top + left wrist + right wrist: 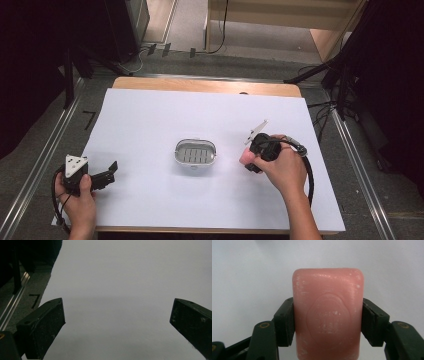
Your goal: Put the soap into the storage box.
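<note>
**benchwatcher:** so what's on the surface (150, 200) right now? Anything in the way?

**gripfan22:** Hardly anything. A plain matte white sheet covers nearly the whole top, with a strip of wood edge showing at the far side. Dead centre sits a soap dish (196, 153), rounded-rectangle shape, pale rim, with a slotted grey insert, ribs running across it. It's bare inside. Open sheet all round it, so nothing stands between it and either hand.

**benchwatcher:** and the soap?

**gripfan22:** In the right hand-held gripper (328, 322). The two black pads are clamped on the long sides of a pink soap bar (328, 315), a rounded slab with soft corners and an oval stamp pressed into the face, lettering too blurry to read. The surface looks slightly chalky, with little white flecks. From the high view that hand-held gripper (248, 161) is just to the right of the dish, near but apart from it, with the pink barely peeking out past the person's fingers.

**benchwatcher:** left one?

**gripfan22:** The left hand-held gripper (111, 171) is parked near the front left corner, well apart from the dish, jaws spread wide with nothing between them, just white sheet ahead. Floor with metal rails lies off to its left.
</note>
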`<act>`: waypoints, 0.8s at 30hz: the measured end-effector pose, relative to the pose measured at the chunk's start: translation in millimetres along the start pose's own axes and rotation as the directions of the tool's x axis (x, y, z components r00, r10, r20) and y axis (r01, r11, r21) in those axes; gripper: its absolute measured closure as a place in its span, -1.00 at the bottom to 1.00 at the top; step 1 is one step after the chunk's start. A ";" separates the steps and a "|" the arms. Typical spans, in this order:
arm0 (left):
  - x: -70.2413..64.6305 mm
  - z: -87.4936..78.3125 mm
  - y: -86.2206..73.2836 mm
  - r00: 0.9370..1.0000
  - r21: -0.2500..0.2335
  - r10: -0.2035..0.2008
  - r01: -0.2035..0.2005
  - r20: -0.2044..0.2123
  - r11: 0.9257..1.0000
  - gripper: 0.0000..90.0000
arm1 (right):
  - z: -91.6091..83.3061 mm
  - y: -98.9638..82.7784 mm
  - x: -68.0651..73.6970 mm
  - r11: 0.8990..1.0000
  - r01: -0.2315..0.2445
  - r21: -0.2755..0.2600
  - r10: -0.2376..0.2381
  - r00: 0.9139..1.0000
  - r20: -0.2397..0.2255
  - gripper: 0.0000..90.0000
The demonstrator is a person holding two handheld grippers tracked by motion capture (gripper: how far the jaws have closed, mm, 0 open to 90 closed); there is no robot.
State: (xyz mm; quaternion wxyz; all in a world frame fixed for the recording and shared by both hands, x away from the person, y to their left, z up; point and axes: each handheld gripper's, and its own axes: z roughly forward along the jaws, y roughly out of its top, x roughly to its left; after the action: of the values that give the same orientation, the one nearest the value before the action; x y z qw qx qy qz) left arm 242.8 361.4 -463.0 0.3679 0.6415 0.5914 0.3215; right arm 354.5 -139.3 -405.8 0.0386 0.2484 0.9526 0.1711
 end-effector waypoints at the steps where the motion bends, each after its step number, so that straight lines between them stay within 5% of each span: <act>1: 0.0 0.0 0.0 1.000 0.000 0.000 0.000 0.000 1.000 -1.00 | -0.3 1.2 0.5 1.000 0.003 0.003 -0.003 1.000 0.002 -0.15; 24: -0.1 0.1 0.0 1.000 0.000 0.001 -0.001 0.001 1.000 -1.00 | -2.5 32.7 12.2 0.990 0.137 -0.032 -0.138 0.990 -0.036 -0.14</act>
State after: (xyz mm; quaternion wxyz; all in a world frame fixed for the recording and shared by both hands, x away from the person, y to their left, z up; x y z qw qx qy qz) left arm 242.9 361.3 -463.1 0.3678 0.6421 0.5909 0.3213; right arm 358.5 -107.3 -392.0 0.0356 0.1780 0.9655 0.1868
